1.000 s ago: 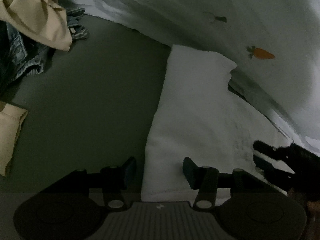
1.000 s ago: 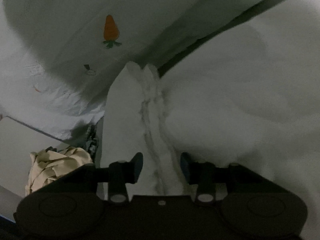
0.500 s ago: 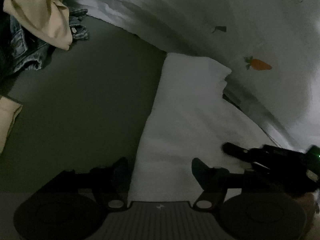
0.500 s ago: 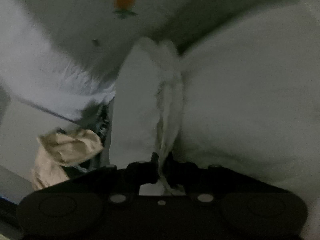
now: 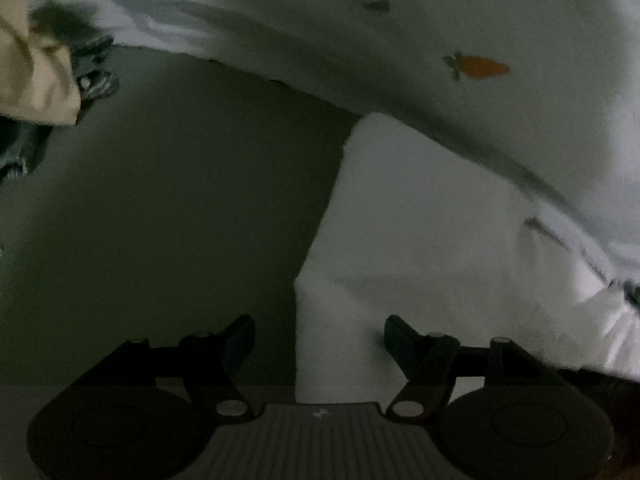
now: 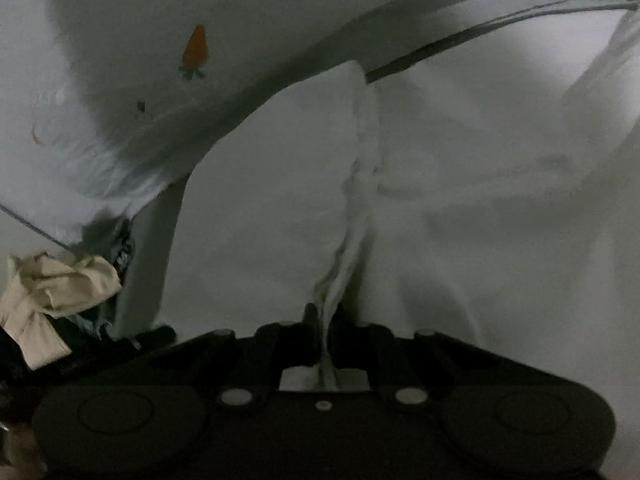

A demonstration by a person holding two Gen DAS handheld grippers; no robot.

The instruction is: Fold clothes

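Change: right gripper (image 6: 326, 316) had its fingers apart over the seam of the white garment (image 6: 280, 208) a second ago; I see them pinched together now on that bunched seam edge, and the cloth rises from them in a taut ridge.
Left side: left gripper (image 5: 320, 334) has been spreading its fingers over the same second; they stand wide now, gripping nothing, and the garment's edge has slid toward the middle of the gap.
Meaning: I judge the right corner secured and the left one still to be taken, so the fold cannot be lifted yet.
Garment position, left view: white garment (image 5: 420, 240) lies flat on the dark grey surface (image 5: 180, 220), its straight left edge running down between my open fingers; one finger (image 5: 400, 332) sits over the cloth, the other over bare surface.
Garment position, right view: seam fold runs straight away from the closed fingers toward the far end of the garment.
Surroundings: carrot-print sheet (image 5: 480, 68) lies just behind the garment; beige garment (image 6: 52, 288) sits crumpled well off to the side, untouched.
Next, as I judge: lower the left fingers onto that edge and close.
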